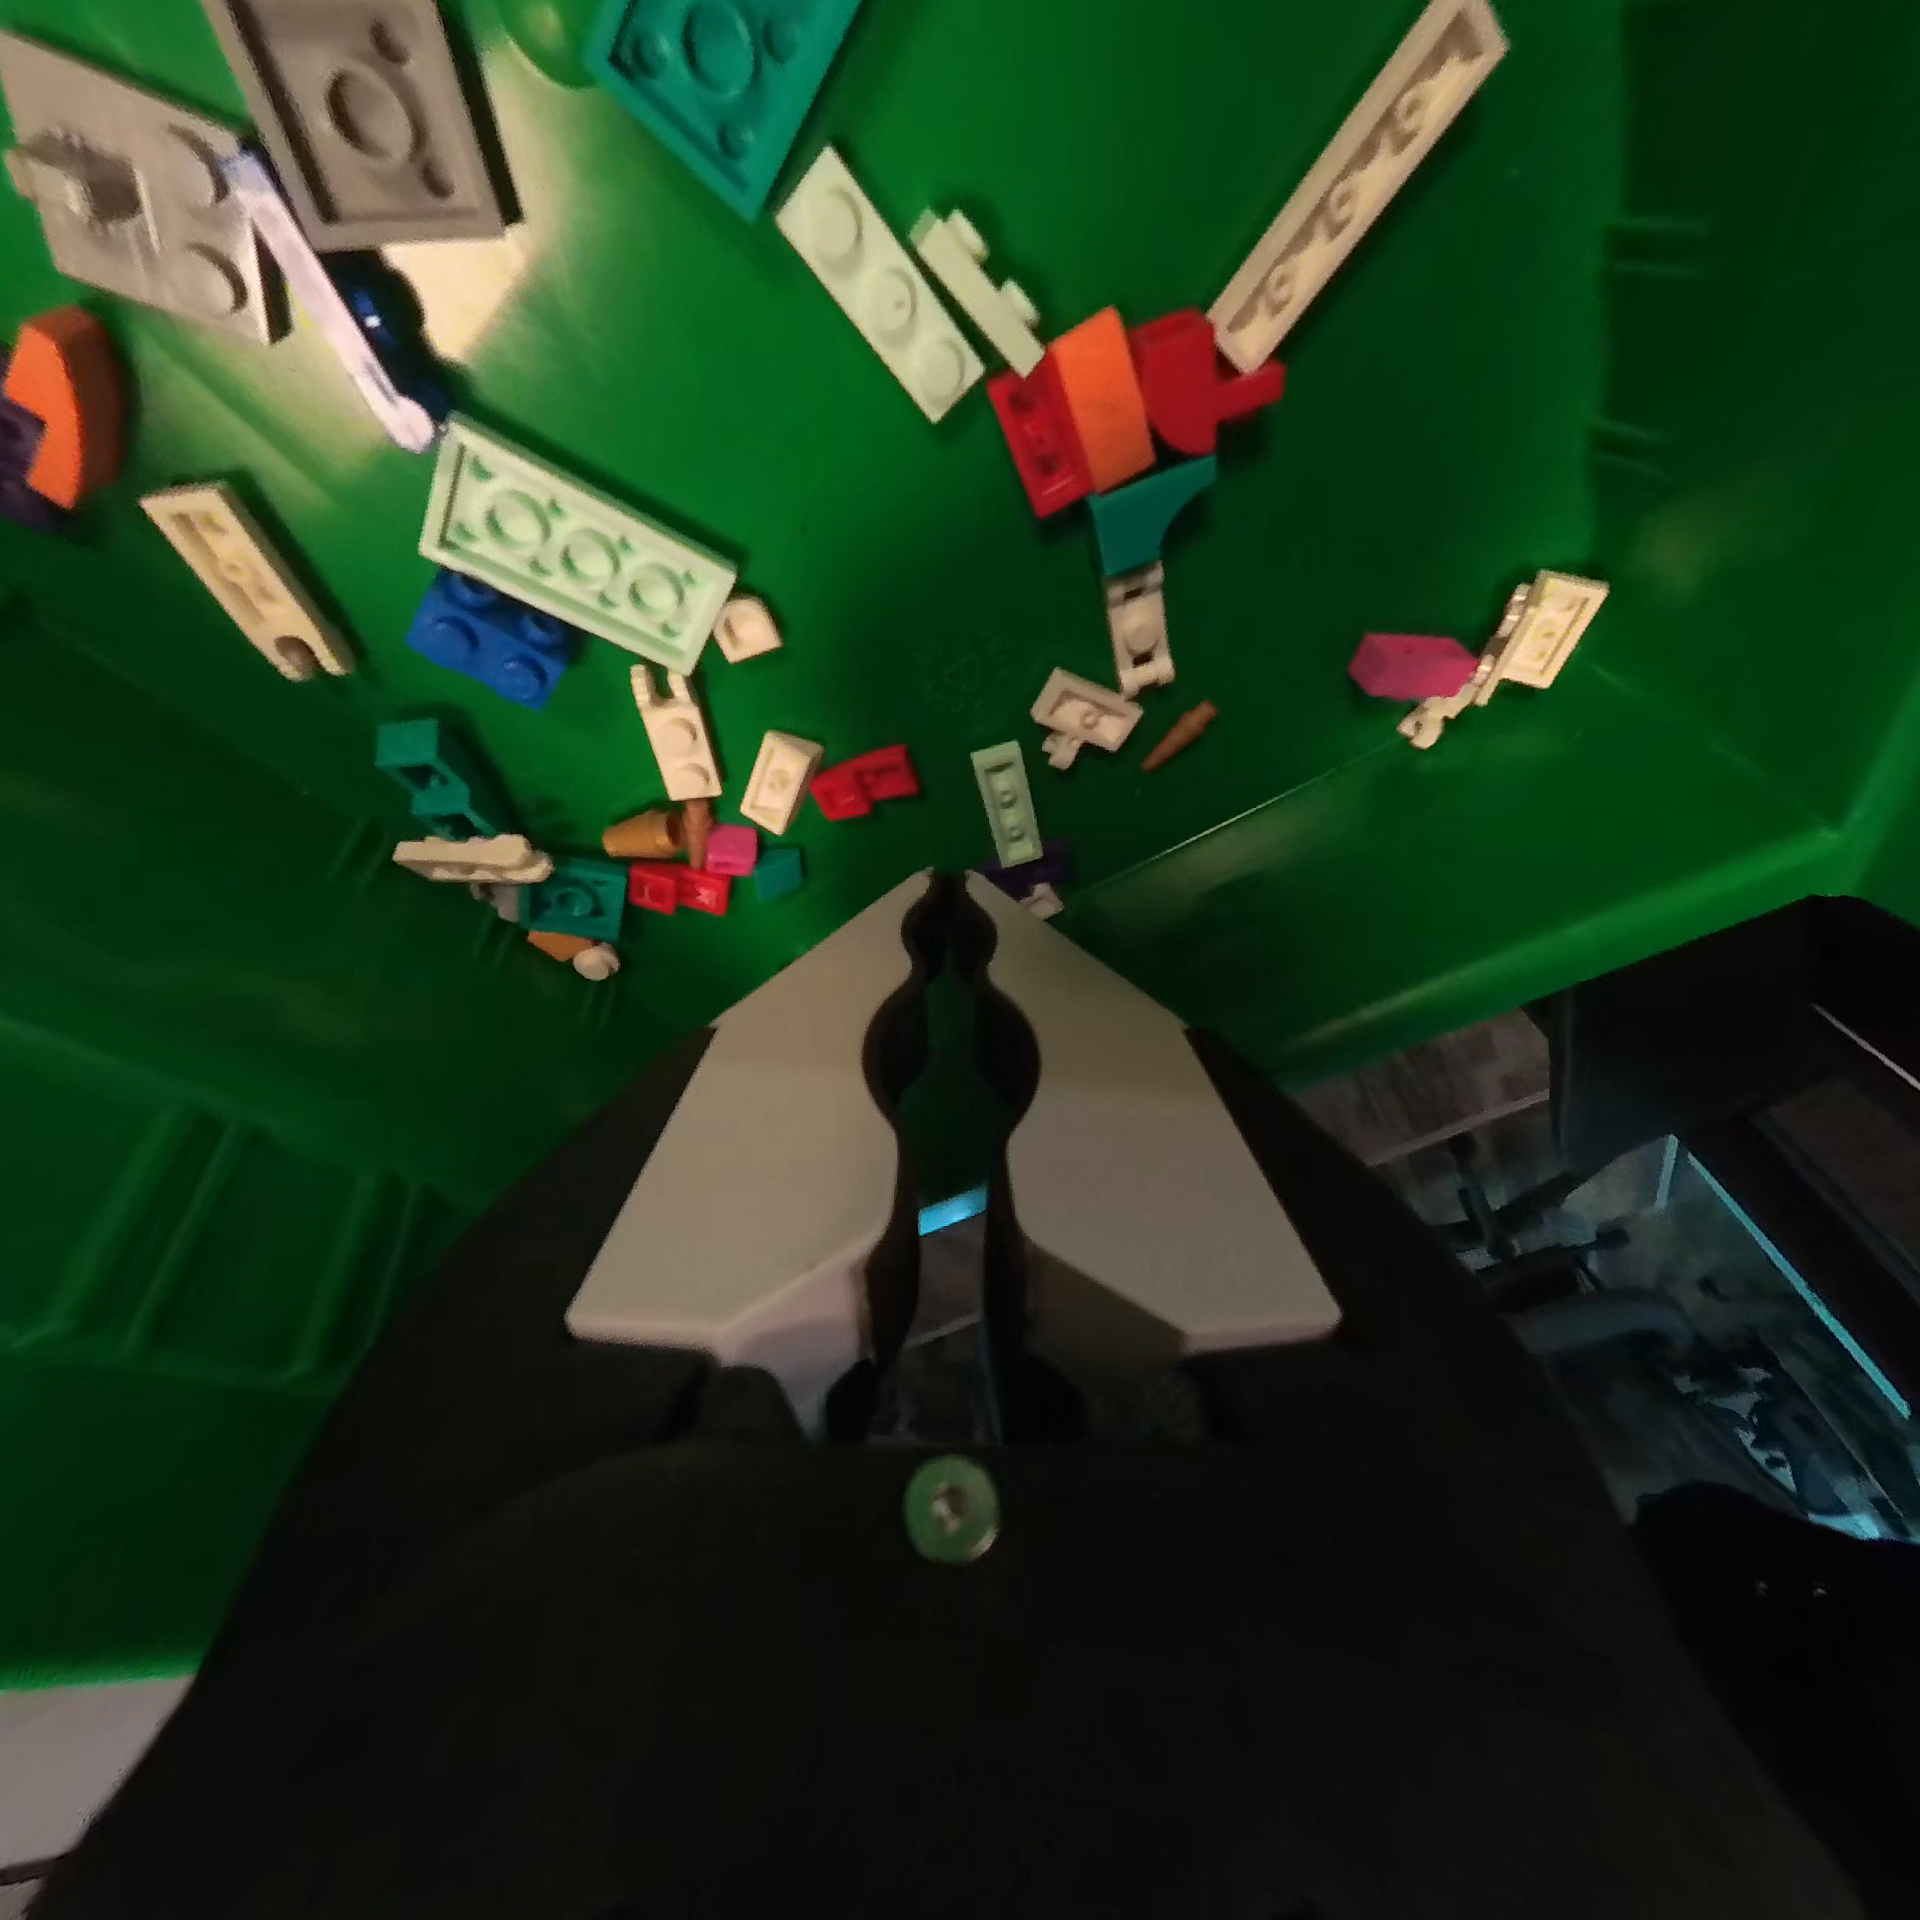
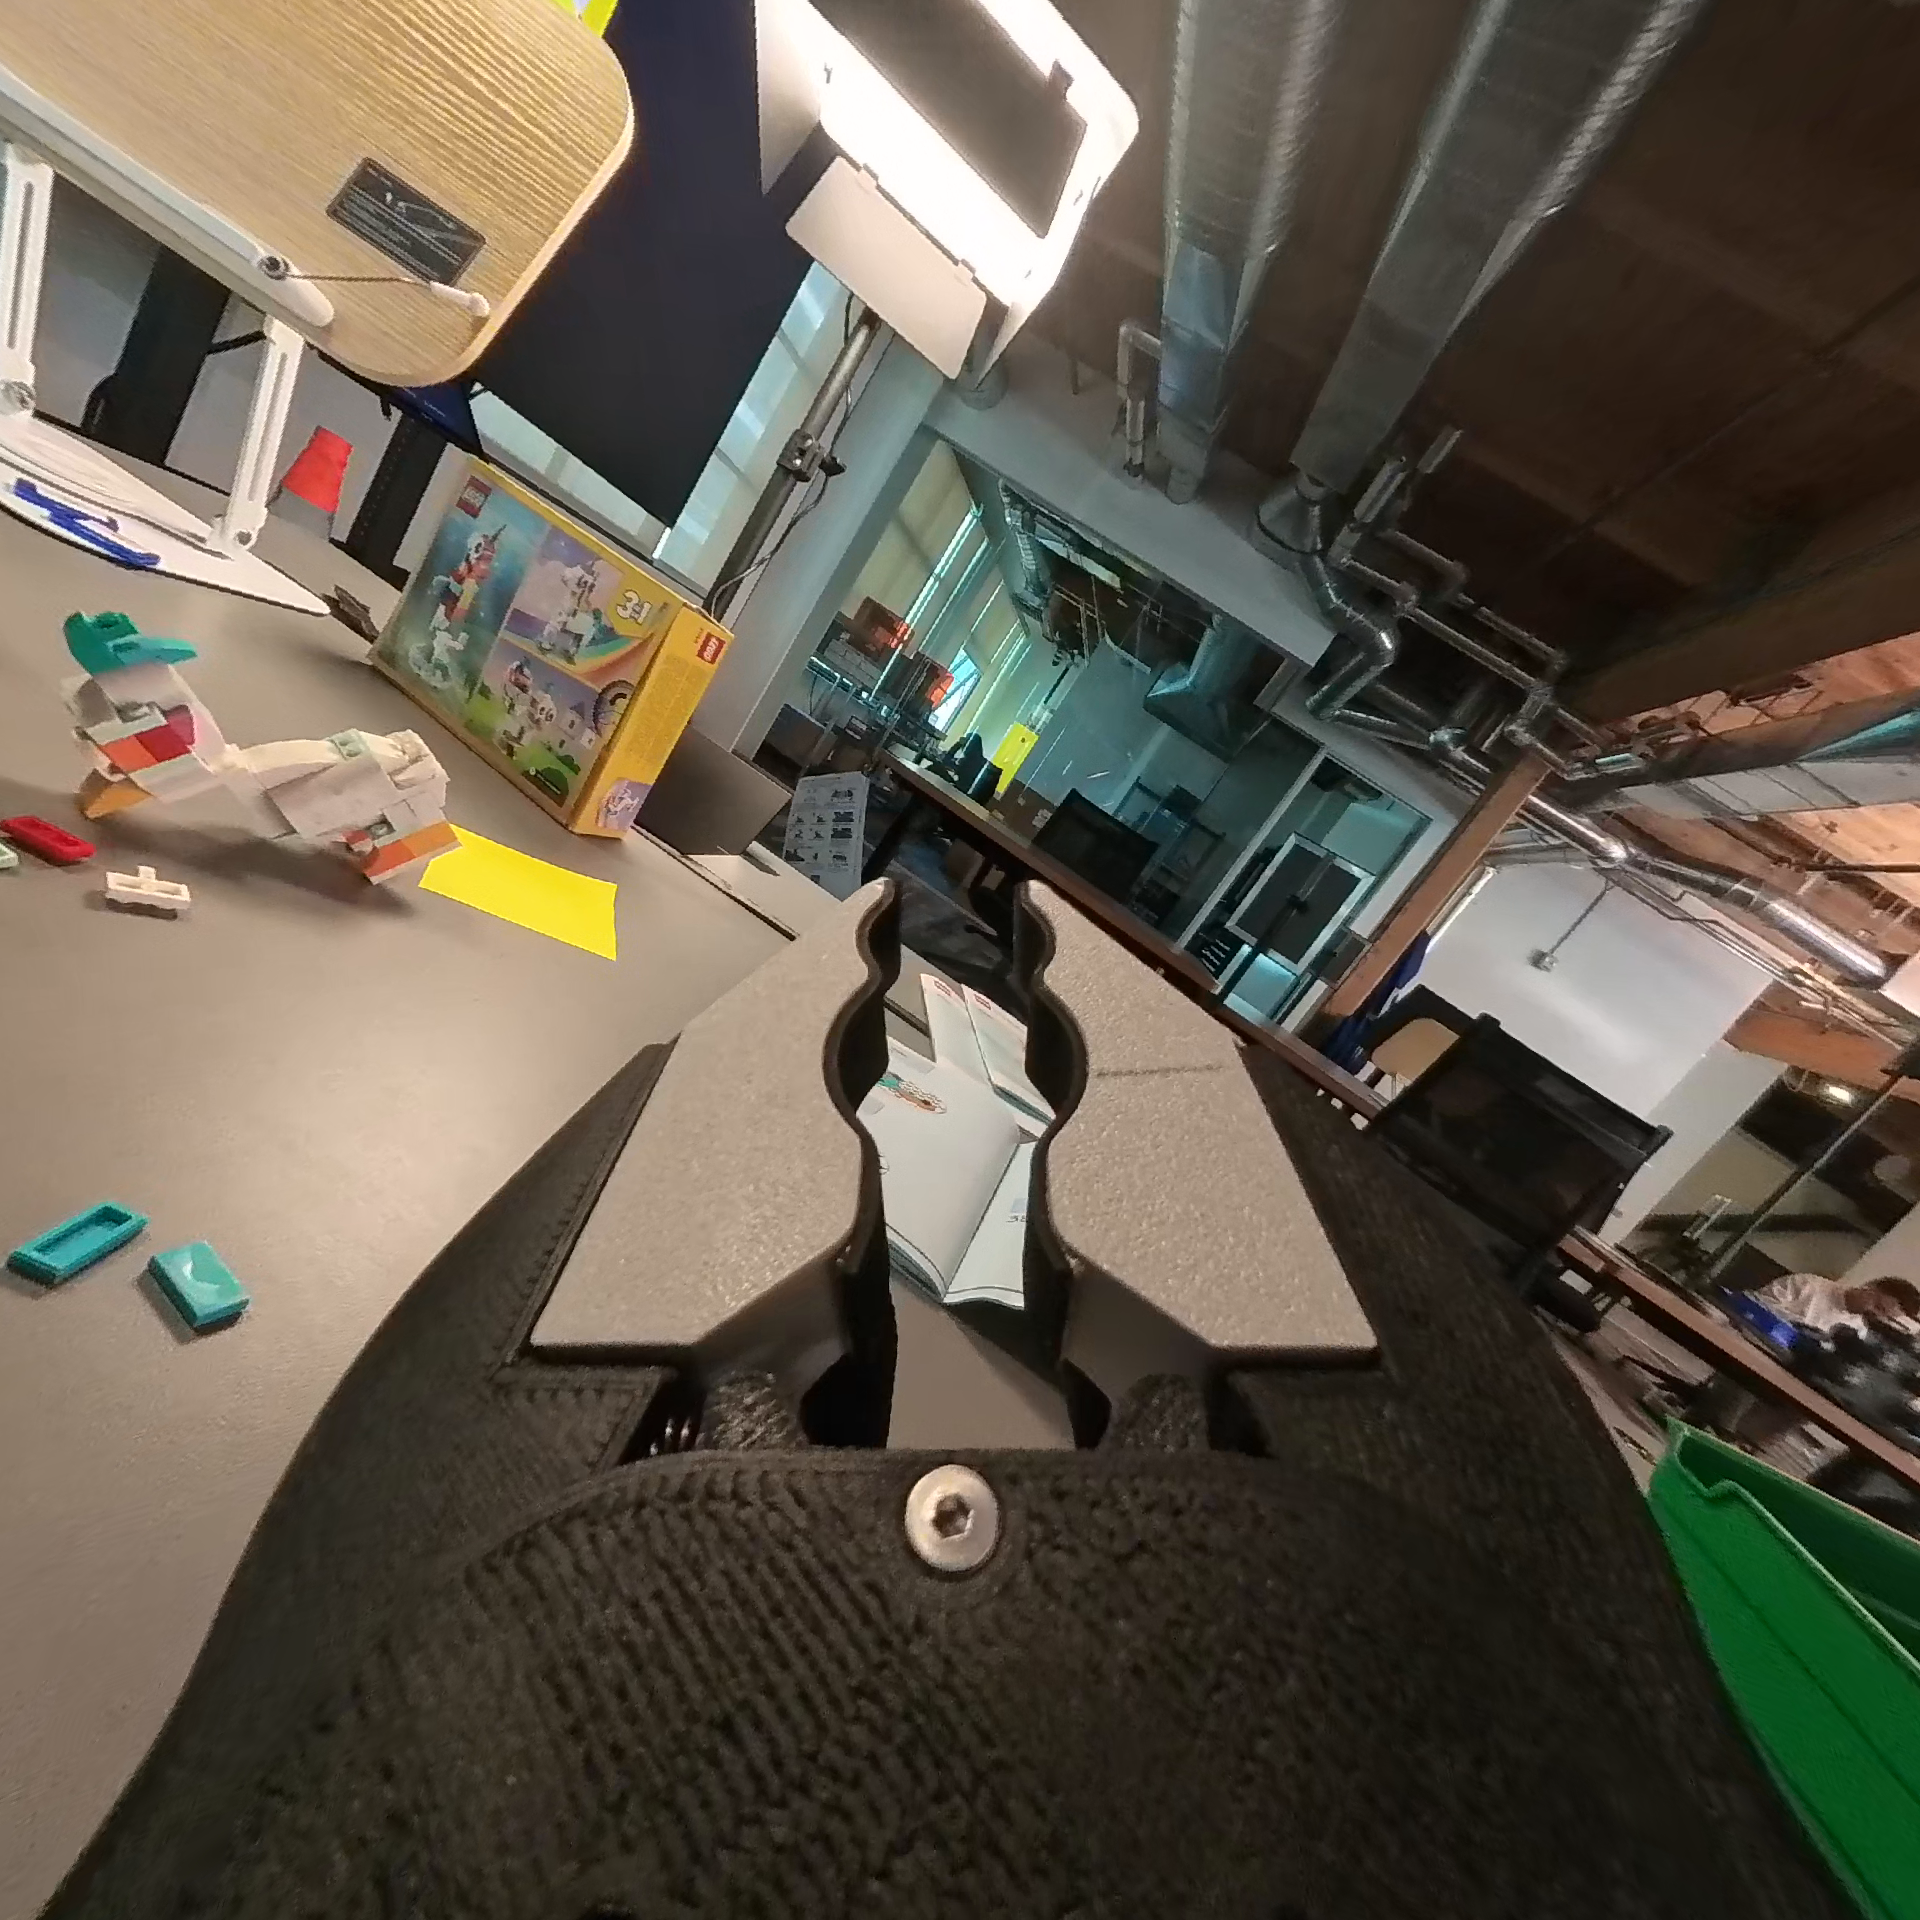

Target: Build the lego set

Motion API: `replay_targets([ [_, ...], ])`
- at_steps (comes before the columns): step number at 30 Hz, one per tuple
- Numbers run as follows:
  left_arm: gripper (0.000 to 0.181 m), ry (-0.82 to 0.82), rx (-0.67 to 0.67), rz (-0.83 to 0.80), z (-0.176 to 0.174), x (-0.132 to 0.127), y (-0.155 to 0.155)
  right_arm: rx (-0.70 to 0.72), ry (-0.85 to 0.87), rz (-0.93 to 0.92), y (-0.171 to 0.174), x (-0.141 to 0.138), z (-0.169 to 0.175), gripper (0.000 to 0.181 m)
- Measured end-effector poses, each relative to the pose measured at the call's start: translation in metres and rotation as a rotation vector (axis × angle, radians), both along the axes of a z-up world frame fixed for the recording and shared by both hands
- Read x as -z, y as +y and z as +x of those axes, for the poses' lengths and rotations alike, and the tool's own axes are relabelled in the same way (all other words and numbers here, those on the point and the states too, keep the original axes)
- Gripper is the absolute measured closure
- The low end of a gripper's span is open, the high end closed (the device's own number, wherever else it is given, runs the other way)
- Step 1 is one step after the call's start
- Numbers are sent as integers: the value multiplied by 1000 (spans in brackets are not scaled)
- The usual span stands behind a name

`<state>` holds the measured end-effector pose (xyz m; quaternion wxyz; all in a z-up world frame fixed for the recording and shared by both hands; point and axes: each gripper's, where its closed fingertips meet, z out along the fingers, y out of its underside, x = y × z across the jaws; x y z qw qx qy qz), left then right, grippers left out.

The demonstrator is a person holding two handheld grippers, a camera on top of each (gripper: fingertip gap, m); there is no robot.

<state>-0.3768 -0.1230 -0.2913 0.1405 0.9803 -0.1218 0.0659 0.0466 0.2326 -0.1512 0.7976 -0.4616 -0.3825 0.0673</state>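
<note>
Purple brick (image 1: 1023, 864) half hidden behind fingertips (image 1: 904, 899) — shape unclear.

Right tongs (image 2: 951, 914) parted, empty, tilted above grey table (image 2: 312, 1060). Part-built white model (image 2: 260, 769) beside set box (image 2: 551, 665). Two teal pieces (image 2: 125, 1262) lower left.

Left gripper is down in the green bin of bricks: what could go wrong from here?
1. The left gripper is nearly shut amid tightly clustered small bricks; it may nudge or grab the wrong one.
2. The right gripper points away from the half-built model, so it may not be ready to steady it.
</note>
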Motion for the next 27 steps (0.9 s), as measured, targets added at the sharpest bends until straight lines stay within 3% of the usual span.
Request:
replay_targets([
  [4,181,-13,-34,-46,2,0,-9,-6,-4,-5,0,1,-1,162],
  [9,166,20,-52,-86,0,-2,-13,-17,-18,-8,-1,3,-4,162],
  [16,171,37,-20,-132,-1,-1,-15,-18,-19,-6,-2,2,-4,162],
  [27,181,92,26,9,-11,1,6,-29,-31,-2,-4,3,-8,162],
])
